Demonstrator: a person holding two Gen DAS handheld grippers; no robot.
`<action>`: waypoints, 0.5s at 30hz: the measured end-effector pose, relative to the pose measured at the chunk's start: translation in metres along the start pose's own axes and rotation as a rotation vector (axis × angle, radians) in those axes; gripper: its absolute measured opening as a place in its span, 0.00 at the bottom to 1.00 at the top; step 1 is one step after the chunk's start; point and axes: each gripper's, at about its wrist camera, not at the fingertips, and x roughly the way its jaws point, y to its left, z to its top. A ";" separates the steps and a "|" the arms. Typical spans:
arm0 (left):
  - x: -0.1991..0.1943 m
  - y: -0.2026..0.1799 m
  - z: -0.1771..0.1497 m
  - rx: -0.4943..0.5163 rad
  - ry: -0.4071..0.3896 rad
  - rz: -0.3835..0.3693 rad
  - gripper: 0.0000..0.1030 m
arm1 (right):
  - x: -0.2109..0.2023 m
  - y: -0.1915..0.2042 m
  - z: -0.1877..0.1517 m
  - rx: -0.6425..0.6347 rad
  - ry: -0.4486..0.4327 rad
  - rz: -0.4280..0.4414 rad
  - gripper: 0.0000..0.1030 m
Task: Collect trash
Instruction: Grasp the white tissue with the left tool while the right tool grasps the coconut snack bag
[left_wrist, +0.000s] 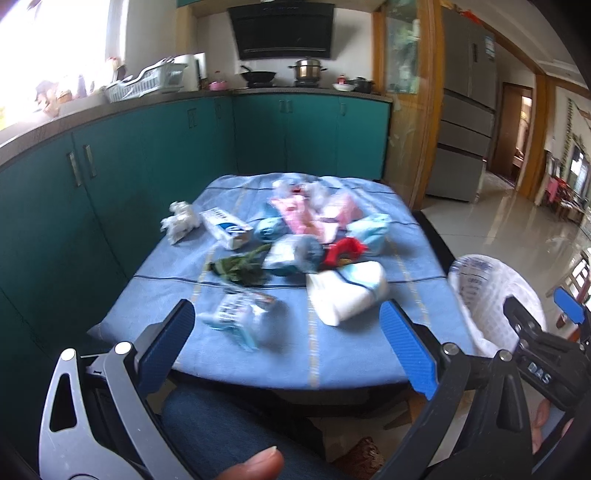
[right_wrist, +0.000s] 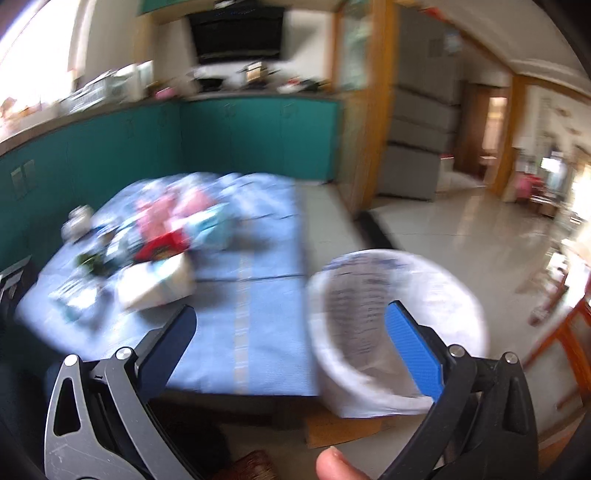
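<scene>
A pile of trash lies on a low table with a blue cloth (left_wrist: 240, 354): pink packets (left_wrist: 295, 214), a white and blue box (left_wrist: 227, 227), crumpled white tissue (left_wrist: 179, 221), a green wrapper (left_wrist: 240, 267), a red wrapper (left_wrist: 341, 251), a white tissue pack (left_wrist: 345, 295) and a crumpled wrapper (left_wrist: 240, 314) nearest me. My left gripper (left_wrist: 288, 325) is open above the table's near edge, holding nothing. My right gripper (right_wrist: 291, 332) is open between the table and a white-lined trash bin (right_wrist: 399, 325), empty. The right wrist view is blurred.
The bin (left_wrist: 495, 295) stands on the floor at the table's right. Teal kitchen cabinets (left_wrist: 147, 166) run along the left and back. A tiled floor (left_wrist: 517, 229) opens to the right, with a refrigerator (left_wrist: 465, 110) behind. A person's knee (left_wrist: 229, 424) sits below the table edge.
</scene>
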 end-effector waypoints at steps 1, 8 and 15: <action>0.005 0.017 0.001 -0.037 -0.004 0.016 0.97 | 0.010 0.011 0.001 -0.021 0.030 0.024 0.97; 0.040 0.111 0.006 -0.166 0.030 0.221 0.97 | 0.045 0.094 0.012 -0.161 0.101 0.249 0.90; 0.069 0.170 0.028 -0.217 0.047 0.291 0.89 | 0.074 0.190 0.036 -0.259 0.115 0.463 0.85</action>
